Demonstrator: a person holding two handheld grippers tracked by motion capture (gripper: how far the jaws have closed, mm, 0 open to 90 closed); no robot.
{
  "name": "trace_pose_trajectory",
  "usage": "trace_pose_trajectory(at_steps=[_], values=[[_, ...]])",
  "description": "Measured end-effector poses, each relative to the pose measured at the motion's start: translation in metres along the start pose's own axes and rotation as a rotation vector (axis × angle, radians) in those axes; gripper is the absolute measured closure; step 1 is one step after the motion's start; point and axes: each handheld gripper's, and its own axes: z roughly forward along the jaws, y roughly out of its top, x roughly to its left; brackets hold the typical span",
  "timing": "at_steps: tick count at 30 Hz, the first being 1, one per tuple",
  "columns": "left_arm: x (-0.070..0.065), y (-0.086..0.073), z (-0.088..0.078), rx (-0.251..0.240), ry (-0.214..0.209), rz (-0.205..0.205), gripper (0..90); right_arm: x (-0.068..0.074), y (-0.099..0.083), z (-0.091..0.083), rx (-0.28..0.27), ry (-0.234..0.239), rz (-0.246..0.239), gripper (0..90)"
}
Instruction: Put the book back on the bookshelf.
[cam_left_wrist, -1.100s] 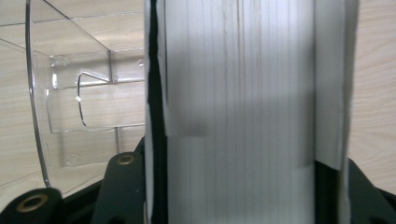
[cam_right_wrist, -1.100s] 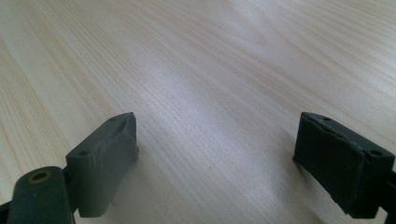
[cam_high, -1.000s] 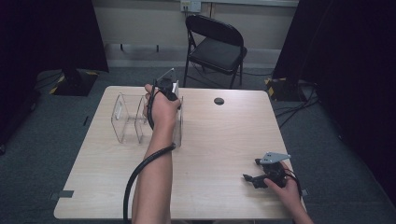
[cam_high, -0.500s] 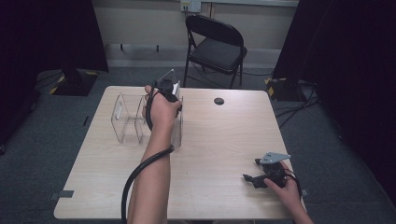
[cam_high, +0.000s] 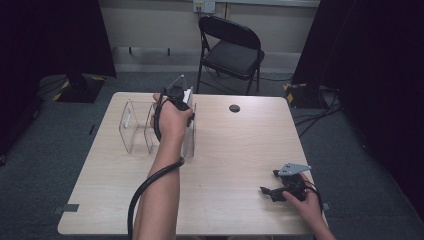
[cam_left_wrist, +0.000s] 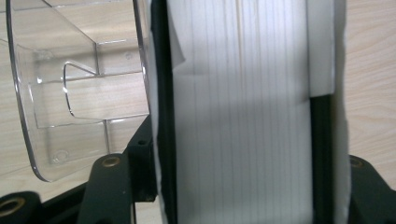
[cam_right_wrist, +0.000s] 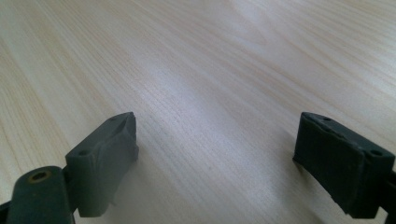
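Note:
A clear acrylic organizer (cam_high: 134, 127) with upright dividers stands on the left half of the wooden table (cam_high: 240, 150). My left gripper (cam_high: 176, 96) reaches down into its right-hand section. In the left gripper view a white block of thin sheets (cam_left_wrist: 243, 149) stands between the two black jaws of the left gripper (cam_left_wrist: 243, 70), beside a clear divider (cam_left_wrist: 56, 93). These jaws have just been opening, and the block is still between them. My right gripper (cam_high: 267, 191) rests on the table near the front right, and its jaws (cam_right_wrist: 215, 140) stand wide open over bare wood.
A black folding chair (cam_high: 230, 50) stands beyond the table's far edge. A small black round thing (cam_high: 234, 108) lies at the far middle of the table. Cables lie on the floor at the right (cam_high: 320, 115). A grey tape strip (cam_high: 67, 207) marks the front left corner.

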Motion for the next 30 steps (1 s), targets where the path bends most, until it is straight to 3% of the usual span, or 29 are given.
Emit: trace_pose_trajectory(at_steps=[7,8,10,14,17,24,25,27,30], values=[[0.001,-0.004,-0.003,0.001,-0.005,0.003,40.3,0.0,0.0,0.0,0.0,0.0,0.0,12.2],[0.003,-0.004,-0.003,0.007,-0.006,0.023,40.3,0.0,0.0,0.0,0.0,0.0,0.0,12.2],[0.002,-0.005,-0.003,0.005,-0.016,0.001,40.3,0.0,0.0,0.0,0.0,0.0,0.0,12.2],[0.004,-0.007,-0.004,0.012,-0.014,0.004,39.3,0.0,0.0,0.0,-0.001,-0.001,-0.003,12.2],[0.004,-0.009,-0.004,0.009,-0.036,-0.011,38.9,0.0,0.0,0.0,-0.002,-0.001,-0.002,12.2],[0.005,-0.013,-0.005,0.008,-0.049,0.016,39.1,0.0,0.0,0.0,-0.001,-0.002,-0.001,12.2],[0.004,-0.014,-0.005,0.007,-0.042,0.002,38.4,0.0,0.0,0.0,-0.001,-0.002,0.001,12.2],[0.006,-0.014,-0.006,0.005,-0.031,0.017,37.0,0.0,0.0,0.0,-0.001,-0.002,0.001,12.2],[0.006,-0.016,-0.006,0.01,-0.052,0.01,37.0,0.0,0.0,0.0,-0.002,-0.002,-0.001,12.2]])
